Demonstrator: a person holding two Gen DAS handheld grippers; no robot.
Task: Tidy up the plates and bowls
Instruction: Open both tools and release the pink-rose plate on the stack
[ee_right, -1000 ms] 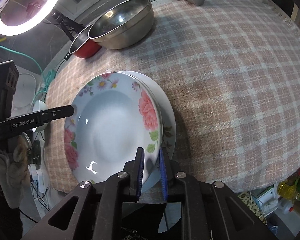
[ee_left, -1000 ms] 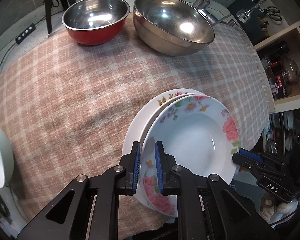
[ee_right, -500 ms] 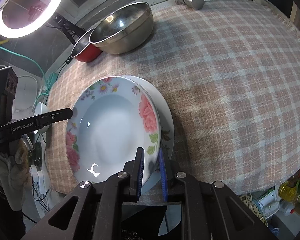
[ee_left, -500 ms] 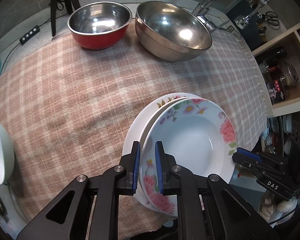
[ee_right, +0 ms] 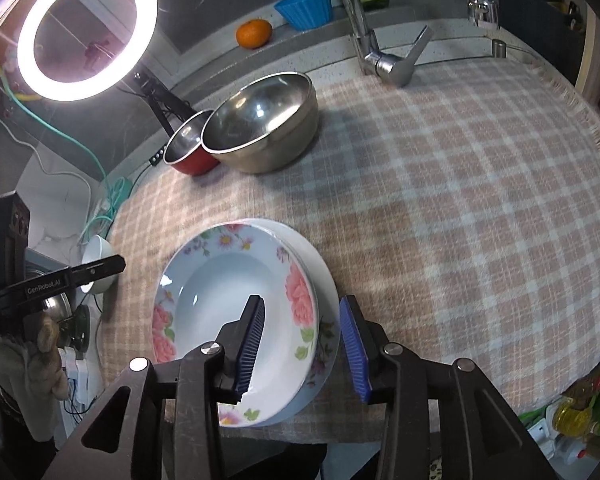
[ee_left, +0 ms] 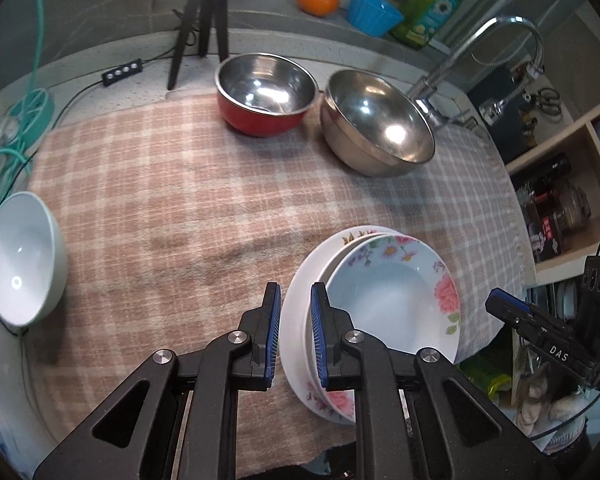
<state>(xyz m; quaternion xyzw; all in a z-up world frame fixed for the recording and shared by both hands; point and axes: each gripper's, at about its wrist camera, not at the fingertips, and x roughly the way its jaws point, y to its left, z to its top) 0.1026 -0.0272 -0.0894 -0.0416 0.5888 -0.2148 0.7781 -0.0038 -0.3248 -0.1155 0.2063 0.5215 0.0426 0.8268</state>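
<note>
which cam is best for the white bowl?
Left wrist: the white bowl shows large at the left edge of the checked cloth, tipped, its inside visible. Right wrist shows only a small piece, partly hidden behind the left claw.

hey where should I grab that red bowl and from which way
Take the red bowl by its thin steel rim, coming from above, one finger inside and one outside. It stands upright and empty, so the rim is open. Use the near or left side; the big steel bowl crowds its right side.
</note>
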